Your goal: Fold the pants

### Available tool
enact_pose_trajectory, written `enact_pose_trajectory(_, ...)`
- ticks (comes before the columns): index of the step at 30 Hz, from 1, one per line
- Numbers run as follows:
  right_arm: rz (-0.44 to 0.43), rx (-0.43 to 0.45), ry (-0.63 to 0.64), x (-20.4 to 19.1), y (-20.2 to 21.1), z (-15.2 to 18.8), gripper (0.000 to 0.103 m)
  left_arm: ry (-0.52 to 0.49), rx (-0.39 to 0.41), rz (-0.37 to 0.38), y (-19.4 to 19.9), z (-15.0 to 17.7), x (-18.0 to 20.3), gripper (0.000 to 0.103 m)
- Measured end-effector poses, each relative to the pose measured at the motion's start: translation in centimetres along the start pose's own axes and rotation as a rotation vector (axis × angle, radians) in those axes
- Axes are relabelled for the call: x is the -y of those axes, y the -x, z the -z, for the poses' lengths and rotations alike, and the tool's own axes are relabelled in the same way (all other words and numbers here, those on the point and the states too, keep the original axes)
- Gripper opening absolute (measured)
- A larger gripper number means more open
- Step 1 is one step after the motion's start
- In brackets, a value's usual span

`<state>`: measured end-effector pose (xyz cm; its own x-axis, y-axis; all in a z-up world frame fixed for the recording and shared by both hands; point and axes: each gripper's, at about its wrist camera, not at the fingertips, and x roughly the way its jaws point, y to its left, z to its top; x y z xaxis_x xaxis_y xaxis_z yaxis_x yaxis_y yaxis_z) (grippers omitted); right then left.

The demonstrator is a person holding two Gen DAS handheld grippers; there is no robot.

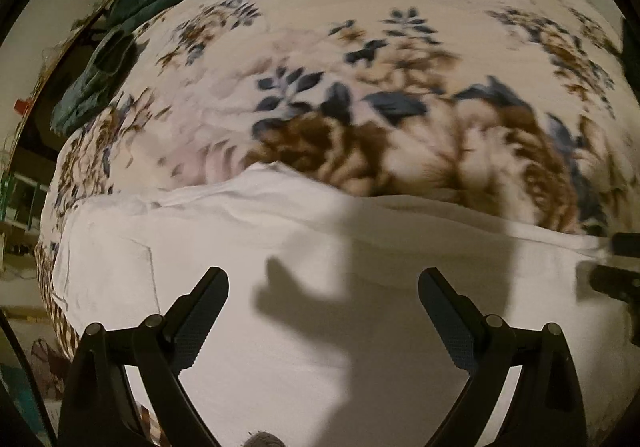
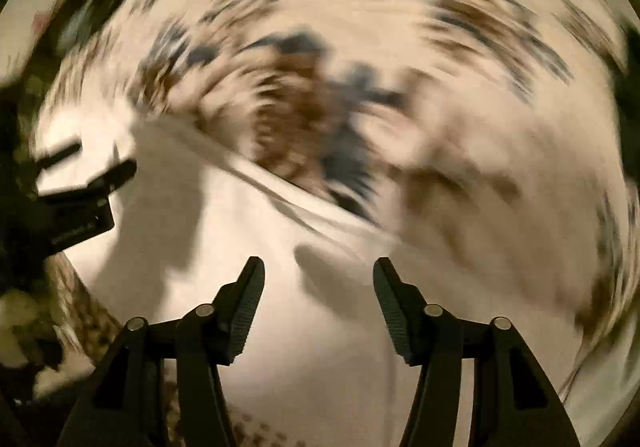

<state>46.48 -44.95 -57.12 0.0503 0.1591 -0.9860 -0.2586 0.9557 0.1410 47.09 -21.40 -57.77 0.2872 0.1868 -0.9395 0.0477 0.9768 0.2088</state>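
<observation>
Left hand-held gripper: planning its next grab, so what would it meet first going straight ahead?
Likely the white pants: the open left hand-held gripper points at that cloth with nothing between. Depth is unclear.

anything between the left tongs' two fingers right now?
Nothing held: only the white fabric pants and a shadow lie beyond the open left tongs, in the left wrist view.

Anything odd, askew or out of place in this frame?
Nothing is damaged or spilled. The white pants lie flat on the floral blanket; both the left gripper and right gripper are open and empty. The right wrist view is heavily motion-blurred.
</observation>
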Motion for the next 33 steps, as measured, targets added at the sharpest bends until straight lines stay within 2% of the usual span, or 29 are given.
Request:
enact_pose_trajectory(3, -0.081, -0.083, 0.035, -1.1, -2.7, -2.1, 0.043, 0.017, -0.019, -0.004, -0.9, 0.2, -1.2, 0.098)
enact_pose_trajectory(4, -0.107, -0.103, 0.056, -1.5, -3.3, -2.3, 0.03, 0.021, -0.023, -0.005, -1.1, 0.2, -1.6, 0.098)
enact_pose_trajectory(5, -0.076, -0.112, 0.096, -2.0, -3.9, -2.3, 0.022, 0.029, -0.027, -0.003, -1.4, 0.3, -2.1, 0.098)
enact_pose_trajectory(6, -0.032, -0.114, 0.132, -2.5, -4.1, -2.1, 0.006, 0.034, -0.028, -0.004, -1.5, 0.4, -2.4, 0.098)
enact_pose_trajectory(9, 0.028, -0.037, 0.15, -2.7, -2.9, -1.4, 0.002, 0.068, -0.038, 0.004, -2.1, 0.5, -3.7, 0.098)
enact_pose_trajectory(11, 0.056, 0.031, 0.126, -2.5, -1.4, -1.0, 0.002, 0.095, -0.046, 0.013, -2.5, 0.6, -4.5, 0.098)
enact_pose_trajectory(14, 0.085, 0.085, 0.1, -2.0, -0.2, -1.0, 0.002, 0.108, -0.055, 0.001, -3.2, 0.6, -5.0, 0.098)
enact_pose_trajectory(17, 0.089, 0.041, 0.027, -0.9, -2.2, -1.6, 0.004, 0.115, -0.084, -0.001, -4.0, 0.7, -5.3, 0.098)
enact_pose_trajectory(19, 0.045, 0.003, -0.066, 0.1, -3.3, -1.4, 0.025, 0.109, -0.087, -0.001, -3.9, 0.7, -5.4, 0.098)
enact_pose_trajectory(20, 0.012, 0.003, -0.158, 1.2, -3.0, -0.9, 0.03, 0.102, -0.082, 0.001, -3.7, 0.7, -5.4, 0.098)
enact_pose_trajectory(21, -0.03, 0.033, -0.243, 2.3, -2.2, -0.1, 0.039, 0.095, -0.079, 0.005, -3.4, 0.7, -5.3, 0.098)
enact_pose_trajectory(22, -0.087, 0.098, -0.355, 3.7, -0.6, 1.6, 0.05, 0.087, -0.071, 0.013, -2.9, 0.7, -5.2, 0.097)
enact_pose_trajectory(23, -0.113, 0.143, -0.424, 4.6, 0.6, 2.8, 0.053, 0.083, -0.063, 0.02, -2.4, 0.7, -5.0, 0.097)
enact_pose_trajectory(25, -0.14, 0.262, -0.663, 7.3, 4.1, 8.4, 0.054, 0.067, -0.05, 0.038, -1.3, 0.8, -4.4, 0.098)
enact_pose_trajectory(28, -0.092, 0.344, -0.958, 10.6, 6.8, 16.8, 0.054, 0.033, -0.046, 0.069, 0.1, 1.3, -2.4, 0.098)
enact_pose_trajectory(30, -0.049, 0.374, -1.207, 13.0, 7.3, 24.6, 0.054, 0.007, -0.053, 0.087, 0.5, 1.7, -1.0, 0.098)
enact_pose_trajectory(31, -0.058, 0.386, -1.328, 14.3, 7.2, 28.4, 0.054, -0.013, -0.058, 0.099, 0.7, 2.0, 0.2, 0.098)
enact_pose_trajectory(32, -0.116, 0.406, -1.448, 15.9, 6.2, 32.5, 0.055, -0.026, -0.064, 0.107, 0.8, 2.3, 1.1, 0.098)
enact_pose_trajectory(33, -0.172, 0.422, -1.524, 17.2, 5.3, 34.5, 0.055, -0.039, -0.076, 0.116, 0.8, 2.4, 2.0, 0.098)
